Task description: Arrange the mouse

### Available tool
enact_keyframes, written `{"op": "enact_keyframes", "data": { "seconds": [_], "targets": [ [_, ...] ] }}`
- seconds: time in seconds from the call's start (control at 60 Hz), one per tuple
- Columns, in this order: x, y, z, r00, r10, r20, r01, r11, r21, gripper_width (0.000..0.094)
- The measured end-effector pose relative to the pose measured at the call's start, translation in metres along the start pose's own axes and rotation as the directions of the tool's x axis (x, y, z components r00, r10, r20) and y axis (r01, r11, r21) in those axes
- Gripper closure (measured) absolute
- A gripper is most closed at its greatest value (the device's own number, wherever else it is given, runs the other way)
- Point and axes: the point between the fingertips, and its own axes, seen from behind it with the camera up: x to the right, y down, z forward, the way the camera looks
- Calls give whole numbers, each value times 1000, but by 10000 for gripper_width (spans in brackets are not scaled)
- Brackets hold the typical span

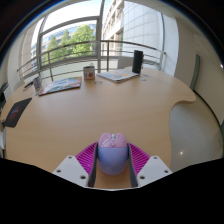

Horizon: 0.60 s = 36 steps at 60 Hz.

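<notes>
A light purple-and-pink computer mouse [113, 147] sits between my two fingers, its rounded end pointing forward. My gripper [112, 152] is shut on the mouse: the magenta pads [88, 156] press against both of its sides. The mouse is over the near edge of a light wooden table [70, 125]. I cannot tell whether the mouse rests on the table or is lifted just off it.
At the far side of the table are an open magazine [60, 86], a small box [89, 72], a flat notebook [118, 74] and a black cylinder [137, 61]. A dark flat device [17, 110] lies at the left edge. The table edge curves away at the right.
</notes>
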Motion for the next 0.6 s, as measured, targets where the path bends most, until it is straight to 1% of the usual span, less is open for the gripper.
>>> {"op": "enact_keyframes", "data": {
  "seconds": [0.05, 0.117, 0.183, 0.267, 0.383, 0.467, 0.5, 0.55, 0.6],
  "targets": [
    [0, -1, 0, 1000, -2, -11, 2, 1000, -8, 476],
    [7, -3, -2, 999, -7, -53, 6, 1000, -15, 489],
    [9, -18, -11, 995, 8, -102, -7, 1000, 11, 489],
    [5, -70, -34, 986, 43, -161, -27, 995, 98, 490],
    [-39, -178, -86, 975, 103, -195, -47, 962, 270, 490],
    [-113, -261, -129, 982, 125, -140, -57, 909, 413, 488],
    [-149, -294, -142, 986, 114, -122, -46, 889, 456, 490],
    [-203, -328, -155, 994, 87, -72, -39, 864, 502, 490],
    [-277, -340, -156, 997, 71, 3, -62, 850, 524, 492]
  ]
}}
